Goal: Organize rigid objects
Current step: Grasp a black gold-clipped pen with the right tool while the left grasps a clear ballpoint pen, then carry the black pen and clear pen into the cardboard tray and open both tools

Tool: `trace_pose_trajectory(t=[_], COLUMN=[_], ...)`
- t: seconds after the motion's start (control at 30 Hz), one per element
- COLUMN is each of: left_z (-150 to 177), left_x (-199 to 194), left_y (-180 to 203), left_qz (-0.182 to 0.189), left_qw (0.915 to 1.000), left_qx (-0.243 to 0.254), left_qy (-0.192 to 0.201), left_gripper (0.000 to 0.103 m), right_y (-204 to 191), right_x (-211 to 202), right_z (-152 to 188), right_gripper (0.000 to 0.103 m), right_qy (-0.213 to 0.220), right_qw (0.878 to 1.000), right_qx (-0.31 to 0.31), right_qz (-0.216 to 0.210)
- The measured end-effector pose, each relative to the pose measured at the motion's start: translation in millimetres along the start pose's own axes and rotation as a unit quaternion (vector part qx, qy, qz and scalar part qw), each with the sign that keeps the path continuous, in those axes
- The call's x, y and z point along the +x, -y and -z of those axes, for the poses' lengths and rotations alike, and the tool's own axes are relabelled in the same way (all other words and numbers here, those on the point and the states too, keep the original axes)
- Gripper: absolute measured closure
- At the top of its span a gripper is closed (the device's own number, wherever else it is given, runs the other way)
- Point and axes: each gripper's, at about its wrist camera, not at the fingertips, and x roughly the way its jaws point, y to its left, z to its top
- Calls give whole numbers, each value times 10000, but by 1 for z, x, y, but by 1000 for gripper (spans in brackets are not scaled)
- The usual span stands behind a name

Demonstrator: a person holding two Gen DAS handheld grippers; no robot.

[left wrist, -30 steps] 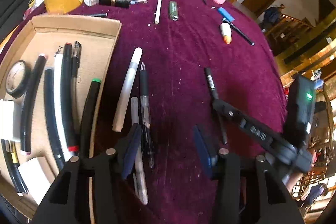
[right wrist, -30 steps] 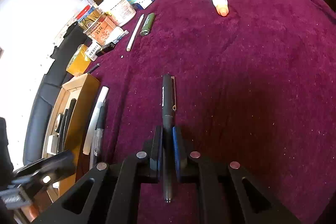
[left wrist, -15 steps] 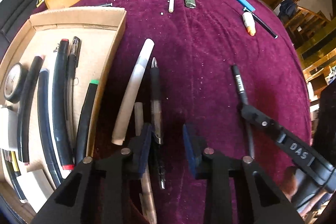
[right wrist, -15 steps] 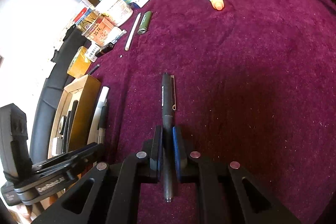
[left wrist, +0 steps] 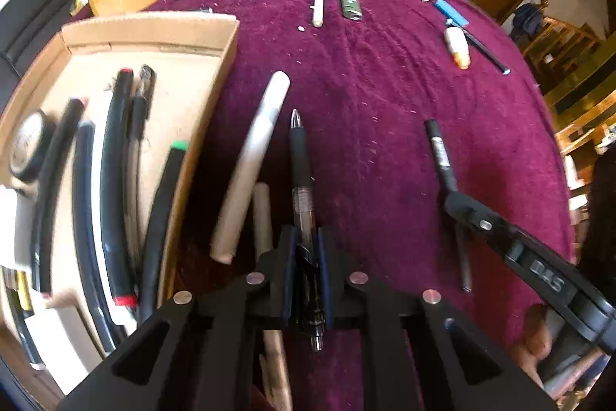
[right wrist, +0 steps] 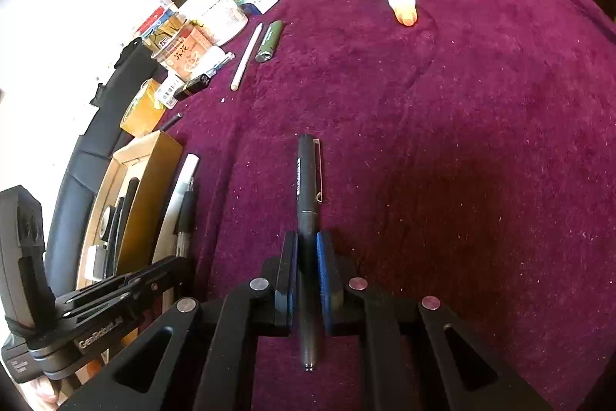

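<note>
While each gripper clamps a pen, both hover low over the maroon surface (right wrist: 462, 141).

The left gripper (left wrist: 307, 257) has its jaws closed on a clear gel pen (left wrist: 300, 176), tip pointing forward, just right of a white marker (left wrist: 250, 168) and the cardboard tray (left wrist: 227, 37) of pens. The right gripper (right wrist: 307, 264) pinches a black capped pen (right wrist: 307, 187), its clip facing right.
</note>
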Motion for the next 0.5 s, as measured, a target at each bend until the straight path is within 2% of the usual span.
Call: trace_pose_trajectory(t=[0.1, 0.27, 0.4, 0.5], left_z=[8, 23, 36, 43], left_x=[-14, -51, -89, -107], left_y=[0, -6, -23, -44], left_qz=[222, 810, 1079, 1197], left_qw=[9997, 9964, 9930, 9914], left_qx=[-5, -44, -11, -139], left_qy=[107, 235, 488, 504], left_gripper=[92, 92, 92, 92], right_y=[0, -4, -12, -20], right_x=[0, 3, 1, -4], right_z=[1, 1, 3, 5], right_gripper=[94, 94, 94, 94], right_qy=[43, 103, 211, 355], right_qw=[10000, 9998, 9992, 9982], right_qx=[-17, -99, -300, -440], right_qz=[5, -129, -154, -216])
